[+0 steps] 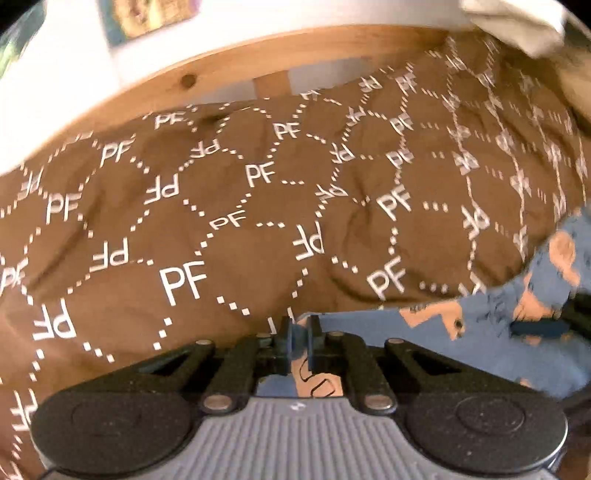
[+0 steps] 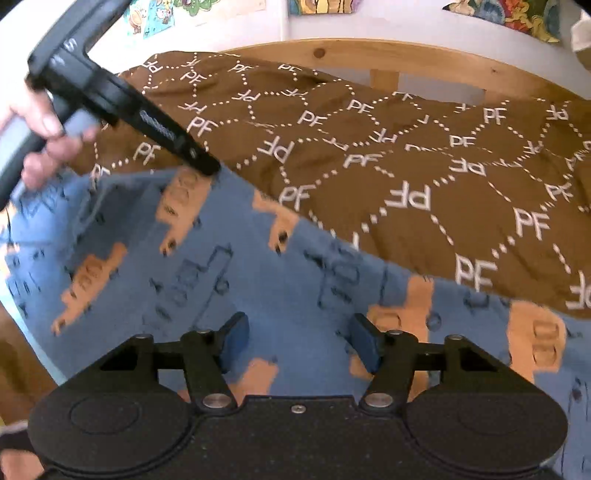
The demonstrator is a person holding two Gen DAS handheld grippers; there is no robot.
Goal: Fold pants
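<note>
Brown PF-patterned bedspread (image 2: pixel 406 155) on bed; pine bed frame (image 2: pixel 406 62) behind; white wall (image 2: pixel 332 26) with colourful posters (image 2: pixel 509 11).

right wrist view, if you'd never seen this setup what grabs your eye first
First the brown bedspread printed with white PF letters in dotted hexagons, filling the upper right up to the wooden bed frame. Next the blue pants with orange patches spread across the lower left. Then the left gripper, held in a hand at upper left, pinching the pants' far edge, while the right gripper stands open over them.
</note>
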